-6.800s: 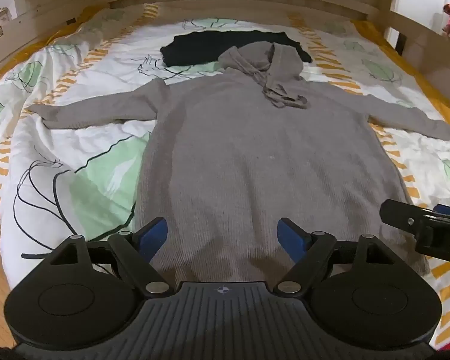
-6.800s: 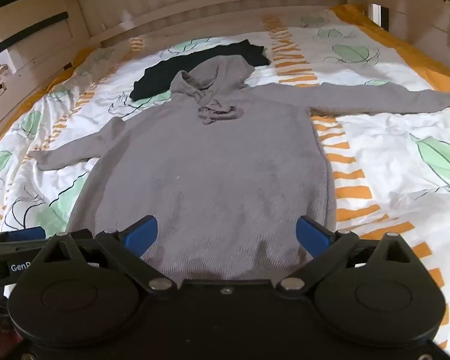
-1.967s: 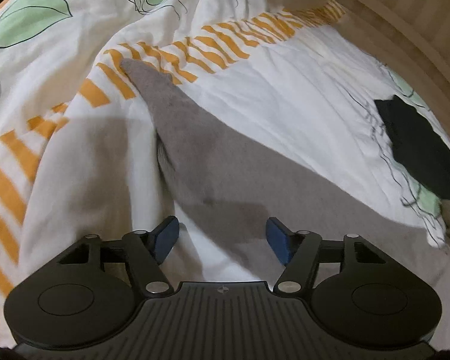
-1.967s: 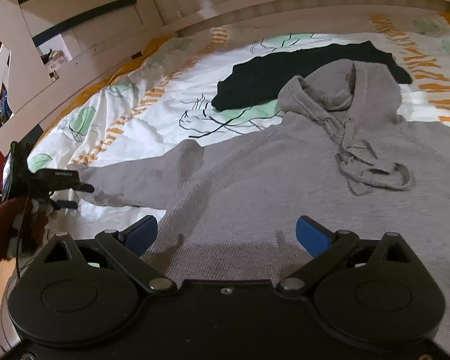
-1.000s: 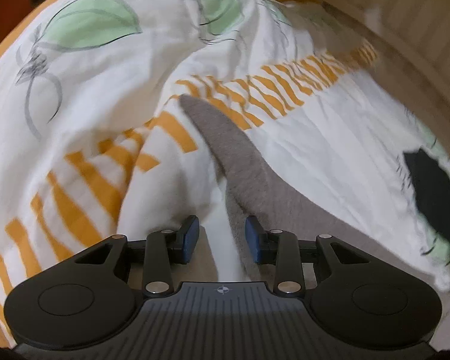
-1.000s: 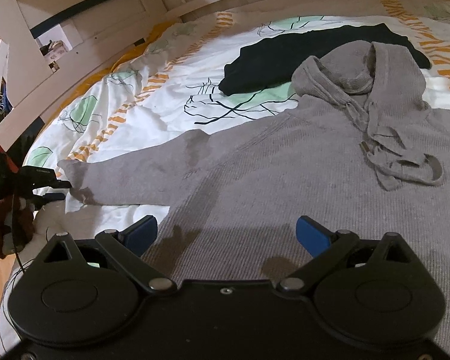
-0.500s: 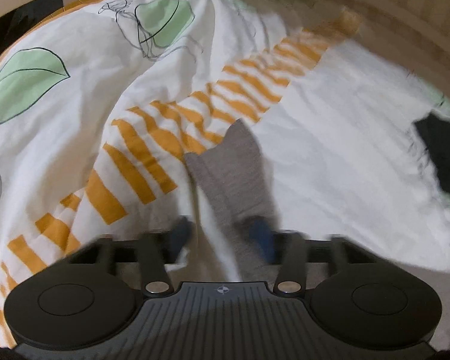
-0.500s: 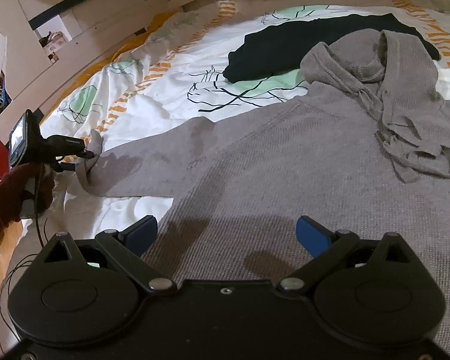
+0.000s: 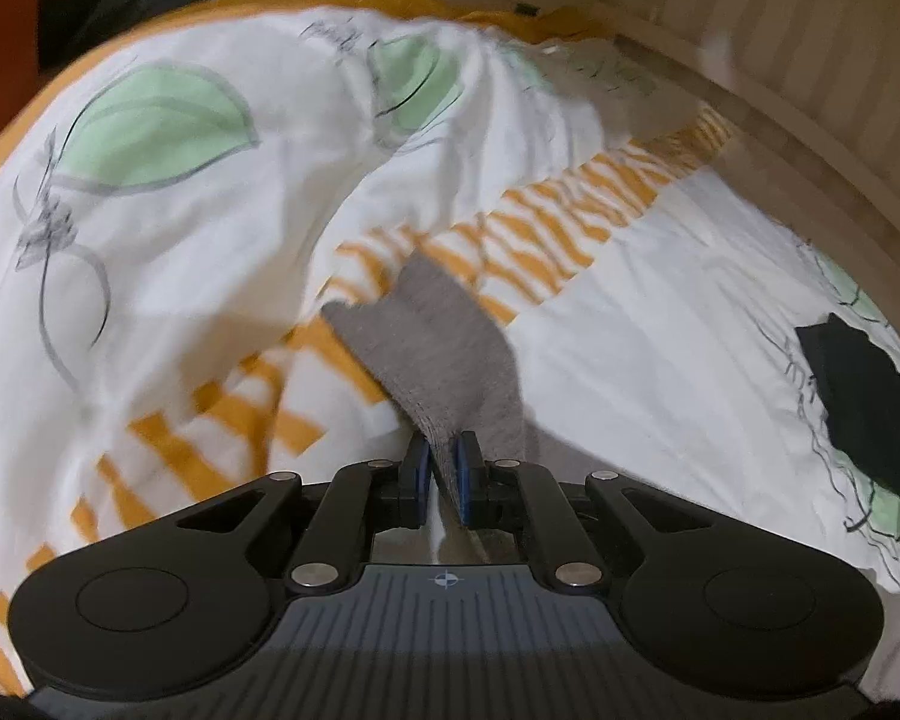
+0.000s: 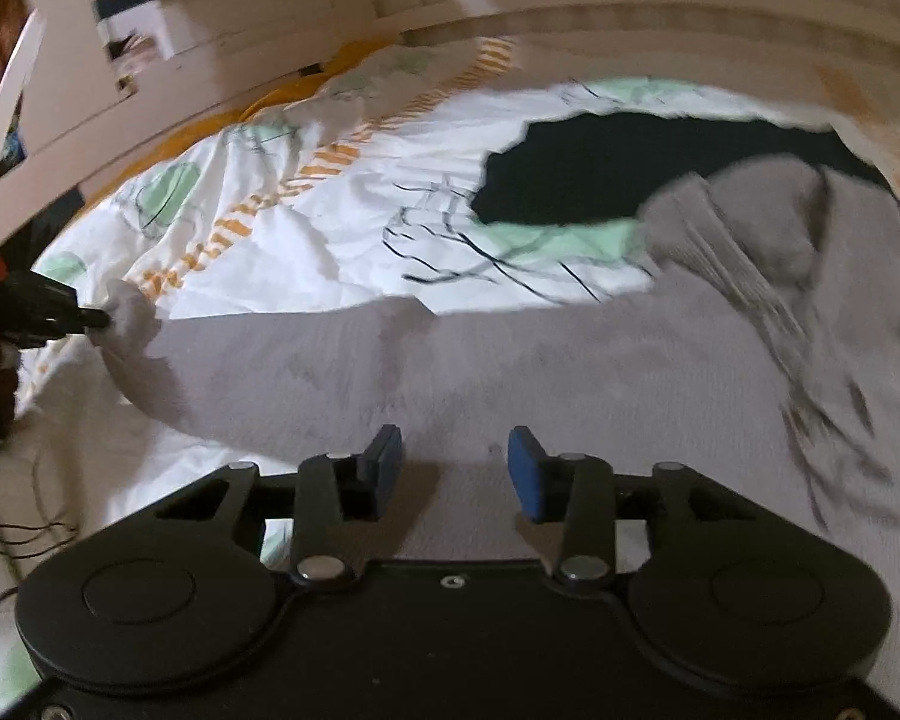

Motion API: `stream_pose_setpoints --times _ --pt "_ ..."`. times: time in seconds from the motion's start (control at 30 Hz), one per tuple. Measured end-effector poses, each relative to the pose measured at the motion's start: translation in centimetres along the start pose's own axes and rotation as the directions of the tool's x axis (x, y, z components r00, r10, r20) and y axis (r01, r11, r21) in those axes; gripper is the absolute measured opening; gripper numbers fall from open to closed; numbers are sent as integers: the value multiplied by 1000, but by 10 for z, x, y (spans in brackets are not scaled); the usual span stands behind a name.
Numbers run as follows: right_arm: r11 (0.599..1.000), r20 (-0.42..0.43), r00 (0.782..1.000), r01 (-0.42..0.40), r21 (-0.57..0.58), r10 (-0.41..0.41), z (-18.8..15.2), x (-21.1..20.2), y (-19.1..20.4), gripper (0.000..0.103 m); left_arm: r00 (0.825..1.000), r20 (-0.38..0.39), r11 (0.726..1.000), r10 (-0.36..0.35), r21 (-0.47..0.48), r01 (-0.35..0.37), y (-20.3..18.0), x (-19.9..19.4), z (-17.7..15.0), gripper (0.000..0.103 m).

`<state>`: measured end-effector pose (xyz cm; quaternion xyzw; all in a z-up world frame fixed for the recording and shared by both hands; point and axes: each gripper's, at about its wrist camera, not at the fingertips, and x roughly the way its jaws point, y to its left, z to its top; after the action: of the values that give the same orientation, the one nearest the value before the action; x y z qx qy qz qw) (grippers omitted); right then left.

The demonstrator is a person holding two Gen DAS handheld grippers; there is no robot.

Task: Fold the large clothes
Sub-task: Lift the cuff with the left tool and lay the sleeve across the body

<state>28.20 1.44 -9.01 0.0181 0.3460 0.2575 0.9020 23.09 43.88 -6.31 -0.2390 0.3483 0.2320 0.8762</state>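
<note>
Pinching grey hoodie (image 9: 438, 354) cuff, left gripper (image 9: 444, 468), right gripper (image 10: 453, 468) parted

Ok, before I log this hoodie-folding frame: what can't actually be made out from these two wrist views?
- Hoodie's right sleeve and hem: outside both views.
- Drawstrings and hood: right wrist view, smeared by motion blur.
- How much cuff the left gripper pinches: left wrist view, fabric hidden between the blue pads.
- Black garment: hood covers part of it in the right wrist view, frame edge cuts it in the left; type unclear.
- Whether the right gripper touches the hoodie: cannot tell.
</note>
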Motion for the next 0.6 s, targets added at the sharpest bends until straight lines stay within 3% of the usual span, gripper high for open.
stream_pose_setpoints --times 0.1,0.2,0.27,0.37,0.47,0.6 --pt "998 -4 999 -48 31 48 7 24 4 44 1000 -18 999 -25 -40 24 9 5 -5 10" --pt "999 -65 997 -35 11 35 1 48 9 44 997 -29 995 -69 -76 66 13 6 -6 12" --pt "999 -123 992 -33 10 34 -11 58 12 44 993 -44 991 -113 -83 110 13 8 -6 34" --pt "999 -95 995 -17 -48 12 -23 48 19 44 980 -54 979 -191 -82 187 7 8 -4 62" --pt "999 -103 994 -27 -33 23 -25 44 15 44 980 -52 979 -191 -90 186 -2 13 -2 69" --pt "999 -99 995 -28 -23 26 -24 45 13 44 987 -74 985 -142 -110 134 -7 27 1 68"
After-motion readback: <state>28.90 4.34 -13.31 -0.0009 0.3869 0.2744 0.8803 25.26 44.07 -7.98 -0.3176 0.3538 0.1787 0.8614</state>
